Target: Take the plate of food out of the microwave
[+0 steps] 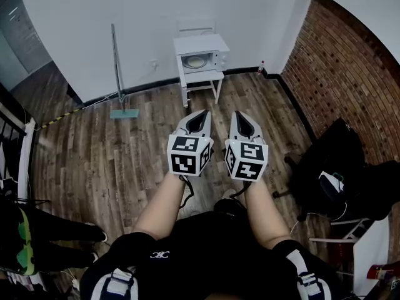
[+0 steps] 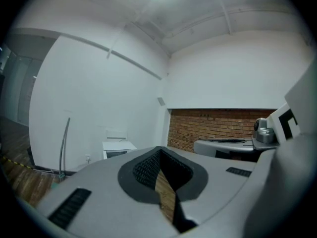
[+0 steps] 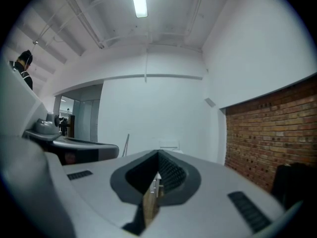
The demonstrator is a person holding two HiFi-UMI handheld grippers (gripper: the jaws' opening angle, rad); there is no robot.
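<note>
A white microwave [image 1: 201, 54] stands on a small white table [image 1: 203, 79] against the far wall, across the wooden floor. Through its door window shows a pale round plate [image 1: 195, 61]. Far short of it, I hold both grippers side by side at chest height, pointing toward it. My left gripper [image 1: 200, 114] is shut with nothing in its jaws, and in its own view the left gripper [image 2: 159, 148] has the microwave [image 2: 118, 149] small in the distance. My right gripper [image 1: 241, 114] is likewise shut and empty, and the right gripper [image 3: 158, 153] shows tips meeting.
A thin pole on a green base [image 1: 124, 112] stands left of the microwave table. A brick wall [image 1: 350, 67] runs along the right, with a dark chair and bags [image 1: 337, 167] before it. A person's legs [image 1: 44, 230] and a railing are at the left edge.
</note>
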